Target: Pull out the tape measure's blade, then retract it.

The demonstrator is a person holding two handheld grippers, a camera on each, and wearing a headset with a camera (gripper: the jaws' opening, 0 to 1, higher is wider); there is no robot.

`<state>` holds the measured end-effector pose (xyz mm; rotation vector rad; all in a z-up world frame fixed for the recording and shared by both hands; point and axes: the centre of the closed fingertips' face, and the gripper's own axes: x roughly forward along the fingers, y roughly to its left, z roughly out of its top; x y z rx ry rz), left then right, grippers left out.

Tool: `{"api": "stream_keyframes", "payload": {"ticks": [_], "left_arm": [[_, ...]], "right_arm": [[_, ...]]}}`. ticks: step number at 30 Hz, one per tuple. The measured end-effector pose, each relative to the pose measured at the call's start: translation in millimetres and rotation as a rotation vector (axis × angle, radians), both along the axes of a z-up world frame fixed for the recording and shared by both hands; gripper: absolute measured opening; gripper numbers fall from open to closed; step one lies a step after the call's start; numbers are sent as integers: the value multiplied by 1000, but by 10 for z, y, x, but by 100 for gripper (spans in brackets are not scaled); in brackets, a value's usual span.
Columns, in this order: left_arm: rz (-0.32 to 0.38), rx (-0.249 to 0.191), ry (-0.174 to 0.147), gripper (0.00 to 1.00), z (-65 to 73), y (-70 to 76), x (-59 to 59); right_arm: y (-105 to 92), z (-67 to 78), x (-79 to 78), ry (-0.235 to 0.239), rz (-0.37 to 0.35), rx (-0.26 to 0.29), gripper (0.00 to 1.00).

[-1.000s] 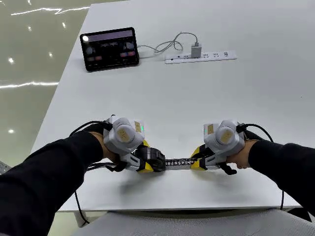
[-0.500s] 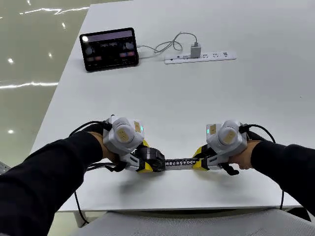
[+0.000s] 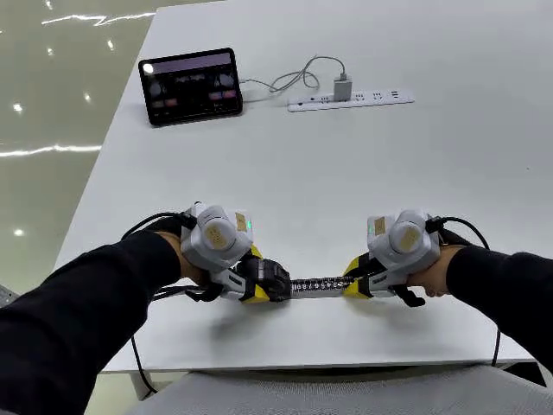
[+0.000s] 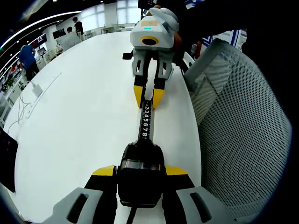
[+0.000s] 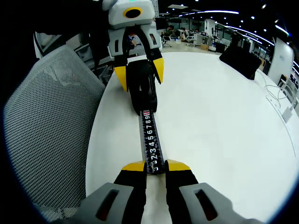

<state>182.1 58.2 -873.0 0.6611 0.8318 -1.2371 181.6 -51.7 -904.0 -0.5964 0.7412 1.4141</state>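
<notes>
- Clamps tape case (image 4: 141, 172) w/ left claw (image 4: 140, 170): jaws tight on both flanks of the black body, no gap seen.
- Pinches free end of blade (image 5: 150, 137) w/ right claw (image 5: 155, 166): yellow tips closed on the strip's two edges, right at the lowest numbers.
- Points the claws at each other, in line w/ the blade, near the front edge of the table (image 3: 346, 173).
- Shows just a short printed stretch of blade betw. case mouth and right tips, straight, no sag or kink.
- Can't tell whether blade touches the tabletop or hangs just above it.
- Looks like step one, the pull-out, and early in it: plenty of blade prob. left inside the case.
- Calls next for drawing the right claw away to the right, straight along the blade's line, w/ the left claw holding the case put so it doesn't drag or twist.
- Needs an even pinch on the tip, or a slip could let the spring snap the blade back.
- Then, for the retract: better to walk the tip back toward the case mouth than to let go outright.
- Farther out: tablet (image 3: 191, 85) and power strip (image 3: 350, 99) at the far side, well apart from the work; mesh chair (image 4: 243, 116) just off the near edge.
</notes>
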Motion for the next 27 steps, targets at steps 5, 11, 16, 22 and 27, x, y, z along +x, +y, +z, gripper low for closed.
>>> {"api": "stream_keyframes", "payload": {"ticks": [5,11,16,22,27], "left_arm": [[0,0,1,33,0,-3,-2],[0,-1,0,33,0,-2,-4],[1,-1,0,33,4,-7,-8],[0,-1,0,33,5,-7,-10],[1,-2,2,33,6,-9,-10]], "right_arm": [[-21,-5,-5,0,0,-3,10],[-50,-6,-9,-1,-1,-5,10],[-78,-11,-5,1,-4,-7,10],[-99,-10,-8,1,-4,-8,10],[-111,-8,1,2,-6,-7,10]]}}
